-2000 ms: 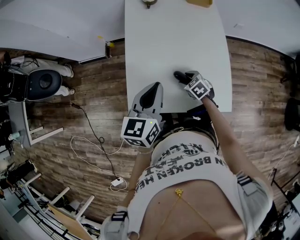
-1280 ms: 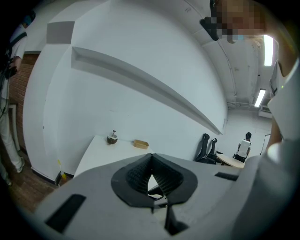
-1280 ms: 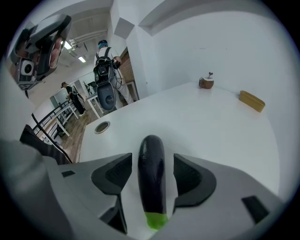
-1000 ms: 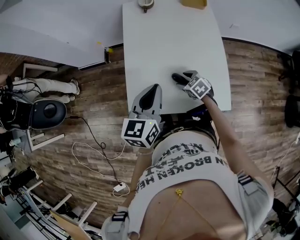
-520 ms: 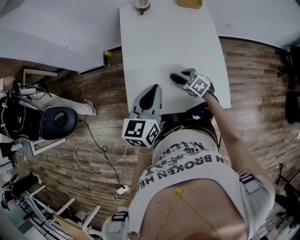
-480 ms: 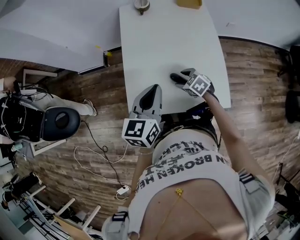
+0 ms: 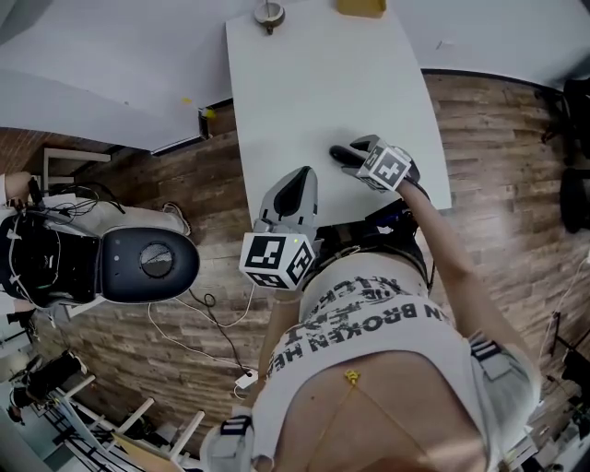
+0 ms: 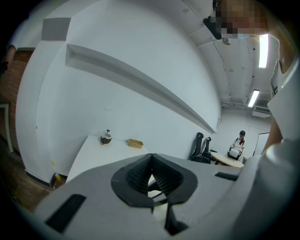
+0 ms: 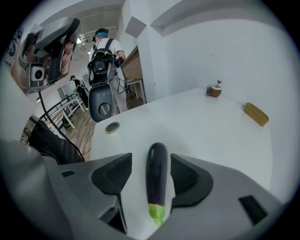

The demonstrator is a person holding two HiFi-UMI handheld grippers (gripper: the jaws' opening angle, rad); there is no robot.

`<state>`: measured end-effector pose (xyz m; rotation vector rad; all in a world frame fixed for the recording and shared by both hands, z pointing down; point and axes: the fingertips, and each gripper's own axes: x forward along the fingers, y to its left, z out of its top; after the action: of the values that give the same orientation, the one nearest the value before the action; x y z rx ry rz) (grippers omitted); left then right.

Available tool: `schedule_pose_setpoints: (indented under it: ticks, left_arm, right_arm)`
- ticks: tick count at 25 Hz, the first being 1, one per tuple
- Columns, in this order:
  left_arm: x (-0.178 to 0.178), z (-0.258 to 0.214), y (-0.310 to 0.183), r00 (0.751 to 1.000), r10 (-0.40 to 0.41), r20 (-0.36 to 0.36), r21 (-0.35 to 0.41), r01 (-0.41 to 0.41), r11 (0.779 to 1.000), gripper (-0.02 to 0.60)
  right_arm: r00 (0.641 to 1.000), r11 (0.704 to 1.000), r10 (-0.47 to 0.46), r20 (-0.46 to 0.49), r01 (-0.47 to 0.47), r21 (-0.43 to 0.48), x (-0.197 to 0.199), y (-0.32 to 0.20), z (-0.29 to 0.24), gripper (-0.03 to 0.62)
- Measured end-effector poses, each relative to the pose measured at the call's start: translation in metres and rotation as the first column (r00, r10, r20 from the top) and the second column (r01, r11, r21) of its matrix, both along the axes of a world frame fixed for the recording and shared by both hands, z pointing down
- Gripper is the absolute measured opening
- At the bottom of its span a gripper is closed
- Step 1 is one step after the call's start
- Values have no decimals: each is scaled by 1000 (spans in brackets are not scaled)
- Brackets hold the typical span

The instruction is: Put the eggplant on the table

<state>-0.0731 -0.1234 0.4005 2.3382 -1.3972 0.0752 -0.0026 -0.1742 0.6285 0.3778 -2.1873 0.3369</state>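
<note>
A dark purple eggplant (image 9: 157, 176) with a green stem end lies on the white table (image 9: 201, 122), between the jaws of my right gripper (image 9: 150, 158). The jaws stand open, with a clear gap on the eggplant's left side and a narrow one on its right. In the head view the eggplant (image 7: 343, 154) pokes out left of the right gripper (image 7: 361, 155), near the table's (image 7: 313, 83) front right corner. My left gripper (image 7: 297, 180) hovers at the table's front edge. In its own view the left gripper (image 8: 151, 161) is shut, with nothing in it.
At the table's far end stand a brown coconut-like object (image 7: 269, 13) and a yellow tray (image 7: 361, 7). A round cable hole (image 9: 111, 127) sits near the table's left edge. A person carrying a grey round-topped device (image 7: 147, 263) stands on the wood floor to the left, near cables (image 7: 221, 332).
The person with the grey device has come closer along the left side. The head view has drifted a little. Both grippers and the eggplant have held their places.
</note>
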Motion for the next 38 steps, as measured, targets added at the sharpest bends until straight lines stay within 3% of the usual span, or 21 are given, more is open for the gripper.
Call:
schedule_pose_setpoints:
  ticks: [7, 12, 15, 26, 31, 38]
  left_arm:
    - [2, 7, -7, 1000, 12, 14, -19, -11, 1000, -2]
    - [2, 10, -1, 1000, 17, 22, -19, -16, 1000, -2]
    - [5, 13, 8, 999, 26, 24, -9, -26, 1000, -2]
    - [12, 16, -16, 999, 46, 29, -34, -45, 998, -2]
    - [17, 18, -12, 998, 51, 34, -37, -50, 998, -2]
    - [26, 7, -14, 997, 64, 39, -16, -64, 998, -2]
  right_arm:
    - [1000, 1000, 4, 4, -5, 15, 6, -5, -8, 239]
    - [1000, 998, 11, 7, -12, 67, 11, 0, -22, 92]
    - [1000, 993, -10, 2, 9, 119, 14, 10, -30, 49]
    - [997, 987, -60, 37, 54, 149, 17, 10, -50, 8]
    - [989, 986, -40, 140, 17, 163, 15, 19, -76, 8]
    - [951, 969, -8, 309, -69, 237, 12, 19, -136, 8]
